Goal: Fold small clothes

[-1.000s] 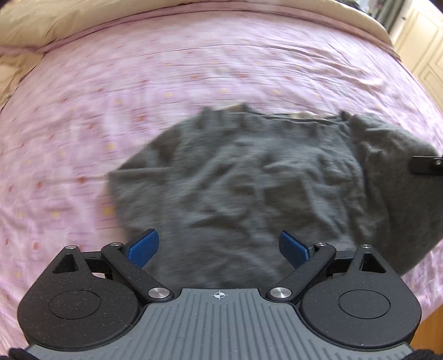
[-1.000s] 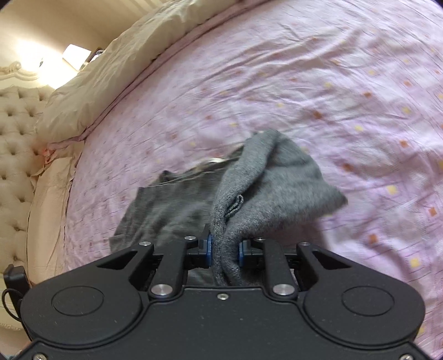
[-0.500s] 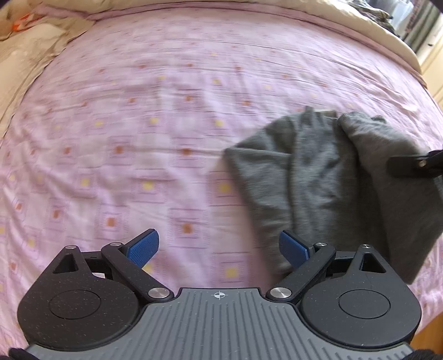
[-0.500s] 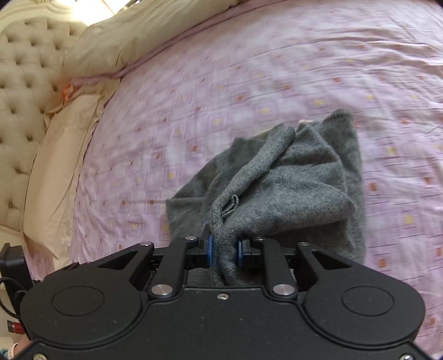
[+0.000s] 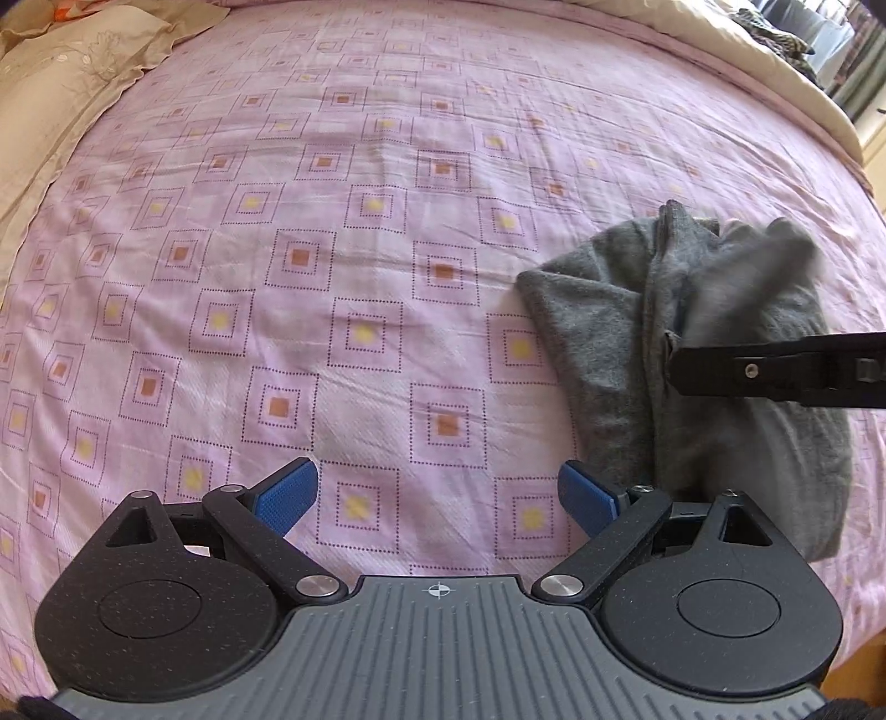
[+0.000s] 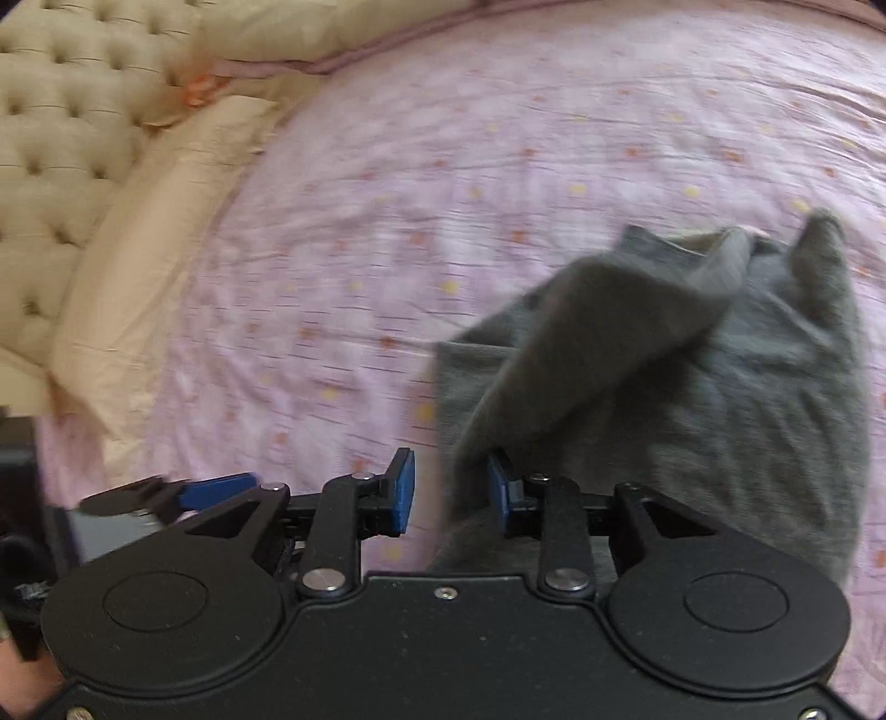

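Note:
A small grey knit sweater (image 5: 603,338) lies bunched and folded over on the pink bedspread (image 5: 354,232), at the right of the left wrist view. My left gripper (image 5: 437,495) is open over bare bedspread, left of the sweater, holding nothing. In that view my right gripper (image 5: 673,368) reaches in from the right as a black bar over the sweater. In the right wrist view the right gripper (image 6: 451,493) is open. A blurred fold of the sweater (image 6: 598,354) hangs against the right pad (image 6: 498,493). The left gripper's blue pad (image 6: 216,490) shows at the lower left.
A beige pillow (image 6: 144,260) and a tufted headboard (image 6: 61,111) lie to the left in the right wrist view. A beige quilt (image 5: 736,39) borders the bed's far edge. The bed's near right edge (image 5: 864,626) runs close to the sweater.
The right gripper's jaws have opened and let go of the sweater fold, which is dropping onto the rest. The left gripper has swung left, off the sweater, to bare bedspread.

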